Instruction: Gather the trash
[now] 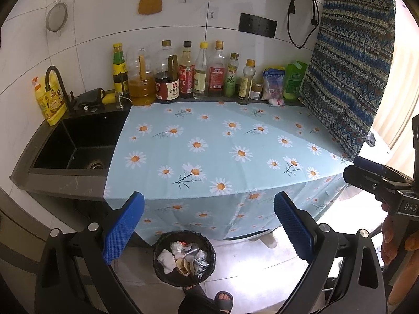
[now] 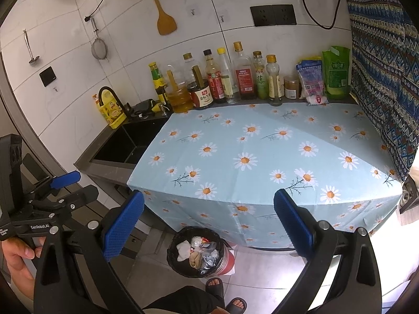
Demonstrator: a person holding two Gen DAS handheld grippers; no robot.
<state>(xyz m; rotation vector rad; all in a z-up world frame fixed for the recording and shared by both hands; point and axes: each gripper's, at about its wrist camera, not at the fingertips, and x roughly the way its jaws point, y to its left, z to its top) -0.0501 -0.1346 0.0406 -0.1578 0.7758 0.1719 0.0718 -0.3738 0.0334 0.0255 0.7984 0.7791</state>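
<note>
Left wrist view: left gripper (image 1: 209, 225), fingers spread apart and holding nothing, above a bin (image 1: 184, 259) on the floor by the counter, containing crumpled trash (image 1: 183, 260); daisy-print cloth (image 1: 222, 144) on the counter, bottles (image 1: 183, 76) along the wall, sink (image 1: 78, 144) at left. Right wrist view: right gripper (image 2: 209, 225), fingers likewise apart and holding nothing, over the same bin (image 2: 199, 252) with trash (image 2: 199, 252) inside; the left gripper (image 2: 65, 185) is at the left edge.
</note>
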